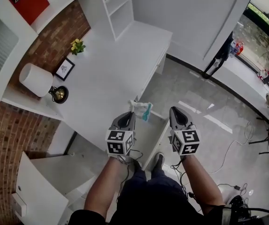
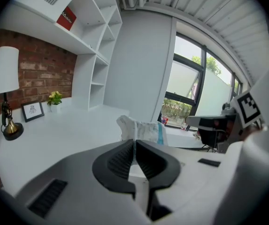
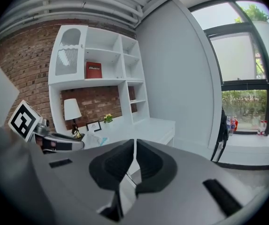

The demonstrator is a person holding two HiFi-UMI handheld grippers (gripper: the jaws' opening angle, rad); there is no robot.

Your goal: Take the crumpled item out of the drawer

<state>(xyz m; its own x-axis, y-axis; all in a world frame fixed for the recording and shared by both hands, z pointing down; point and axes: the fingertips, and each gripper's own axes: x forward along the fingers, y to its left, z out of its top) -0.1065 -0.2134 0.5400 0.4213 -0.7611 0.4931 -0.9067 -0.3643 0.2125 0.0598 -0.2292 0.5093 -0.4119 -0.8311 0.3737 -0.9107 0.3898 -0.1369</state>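
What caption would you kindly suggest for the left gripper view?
The left tongs shut on the crumpled white-and-blue item, with the white desk beyond.

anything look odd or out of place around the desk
Only the crumpled white-and-teal item, pinched in the left gripper above the desk. The lamp, picture frame and potted plant stand upright.

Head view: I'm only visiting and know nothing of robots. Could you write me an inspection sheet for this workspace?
Surface: white desk, mostly bare.
Job's things: crumpled item held up, clear of the open drawer.
Clutter: lamp, picture frame and plant along the brick wall.
Grippers: left hand-held gripper shut on the crumpled item; right hand-held gripper shut, empty.
Cables: cable loose on the floor.
Surroundings: shelves, window.
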